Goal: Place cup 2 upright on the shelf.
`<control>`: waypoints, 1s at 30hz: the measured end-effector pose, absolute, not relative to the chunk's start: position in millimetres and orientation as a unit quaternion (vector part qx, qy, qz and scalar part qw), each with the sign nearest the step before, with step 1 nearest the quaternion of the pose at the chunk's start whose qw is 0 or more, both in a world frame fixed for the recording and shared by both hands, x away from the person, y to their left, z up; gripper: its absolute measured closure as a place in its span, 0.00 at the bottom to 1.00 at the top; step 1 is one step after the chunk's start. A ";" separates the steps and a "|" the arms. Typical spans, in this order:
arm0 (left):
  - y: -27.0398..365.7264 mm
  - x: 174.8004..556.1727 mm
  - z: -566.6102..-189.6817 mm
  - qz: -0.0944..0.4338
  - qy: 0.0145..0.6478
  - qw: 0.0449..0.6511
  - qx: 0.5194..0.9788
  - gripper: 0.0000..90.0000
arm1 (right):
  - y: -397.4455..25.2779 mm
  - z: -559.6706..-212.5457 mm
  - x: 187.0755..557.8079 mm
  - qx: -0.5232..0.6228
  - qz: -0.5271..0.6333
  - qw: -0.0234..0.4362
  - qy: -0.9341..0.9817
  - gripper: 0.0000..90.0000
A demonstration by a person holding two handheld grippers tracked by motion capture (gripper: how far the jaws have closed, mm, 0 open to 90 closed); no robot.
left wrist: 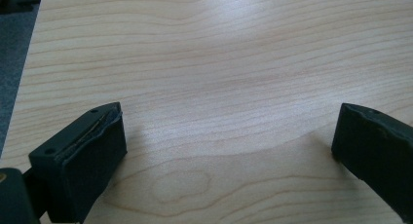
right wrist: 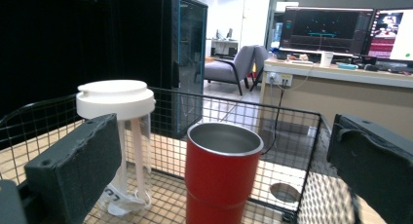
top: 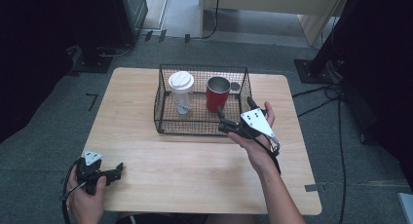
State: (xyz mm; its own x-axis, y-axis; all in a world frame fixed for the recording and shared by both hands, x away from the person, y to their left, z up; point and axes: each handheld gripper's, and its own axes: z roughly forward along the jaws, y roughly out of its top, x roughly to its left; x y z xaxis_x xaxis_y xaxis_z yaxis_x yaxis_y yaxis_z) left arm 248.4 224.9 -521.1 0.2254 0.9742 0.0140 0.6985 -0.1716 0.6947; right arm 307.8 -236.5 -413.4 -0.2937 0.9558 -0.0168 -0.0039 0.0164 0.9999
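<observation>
Jaws spread wide on right gripper point(top: 225, 121), empty; red cup point(right wrist: 221, 177) upright dead ahead at 12 o'clock inside wire basket point(top: 162, 112). Left gripper point(top: 117, 171) likewise agape, idle, farther off.

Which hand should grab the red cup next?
The right. The right gripper is open at the basket, pointing at the red cup. The left gripper rests far away near the table's front edge.
</observation>
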 end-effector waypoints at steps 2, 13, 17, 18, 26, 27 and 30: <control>224.9 248.3 -521.1 0.238 0.575 0.289 0.727 0.00 | -240.5 -415.3 305.0 0.418 0.564 0.425 0.571 0.00; 225.0 248.3 -521.1 0.238 0.575 0.288 0.728 0.00 | -266.4 -427.9 292.2 0.444 0.557 0.427 0.557 0.00; 225.0 248.3 -521.1 0.238 0.575 0.288 0.728 0.00 | -276.5 -433.6 288.1 0.451 0.550 0.429 0.556 0.00; 225.0 248.3 -521.1 0.238 0.575 0.288 0.728 0.00 | -278.9 -434.8 287.1 0.453 0.549 0.430 0.556 0.00; 224.9 248.3 -521.1 0.238 0.575 0.289 0.727 0.00 | -297.8 -447.6 277.7 0.466 0.533 0.437 0.555 0.00; 224.9 248.3 -521.1 0.238 0.575 0.289 0.727 0.00 | -300.0 -450.0 276.6 0.468 0.531 0.436 0.556 0.00; 224.9 248.3 -521.1 0.238 0.575 0.289 0.728 0.00 | -306.9 -457.3 272.7 0.476 0.523 0.436 0.557 0.00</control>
